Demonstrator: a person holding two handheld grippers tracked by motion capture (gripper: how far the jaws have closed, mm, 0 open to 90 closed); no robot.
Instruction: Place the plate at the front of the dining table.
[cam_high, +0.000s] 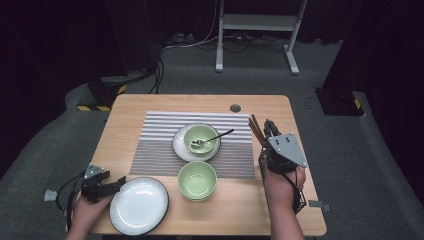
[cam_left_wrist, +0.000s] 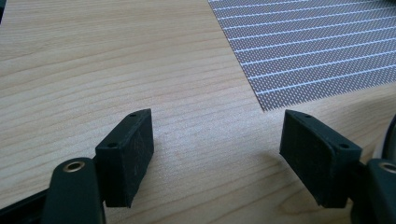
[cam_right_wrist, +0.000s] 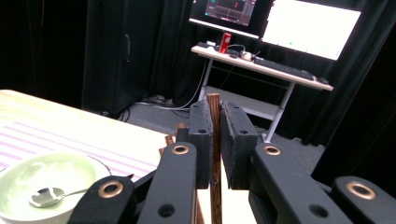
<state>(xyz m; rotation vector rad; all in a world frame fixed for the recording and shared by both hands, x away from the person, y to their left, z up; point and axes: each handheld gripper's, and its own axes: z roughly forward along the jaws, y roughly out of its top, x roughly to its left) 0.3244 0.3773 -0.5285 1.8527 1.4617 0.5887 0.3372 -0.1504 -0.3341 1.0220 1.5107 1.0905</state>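
Note:
My right gripper (cam_high: 267, 126) stands at the table's right side, shut on a brown chopstick (cam_high: 256, 129) that points away from me. In the right gripper view the chopstick (cam_right_wrist: 214, 100) sticks up between the closed jaws of the right gripper (cam_right_wrist: 215, 122), with another brown stick (cam_right_wrist: 170, 138) just below. A green bowl (cam_high: 201, 138) holding a metal spoon (cam_high: 214, 136) sits on a white plate (cam_high: 179, 146) on the striped placemat (cam_high: 160, 135). My left gripper (cam_high: 120, 181) is open at the front left, beside a dark-rimmed white plate (cam_high: 139, 205); its jaws (cam_left_wrist: 217, 135) hover over bare wood.
A second, empty green bowl (cam_high: 197, 180) stands at the placemat's front edge. A cable grommet (cam_high: 235, 108) is set in the table (cam_high: 125, 115) at the back. Beyond it stand a white desk frame (cam_high: 257, 22), lit monitors (cam_right_wrist: 317, 25) and a dark cabinet (cam_right_wrist: 119, 51).

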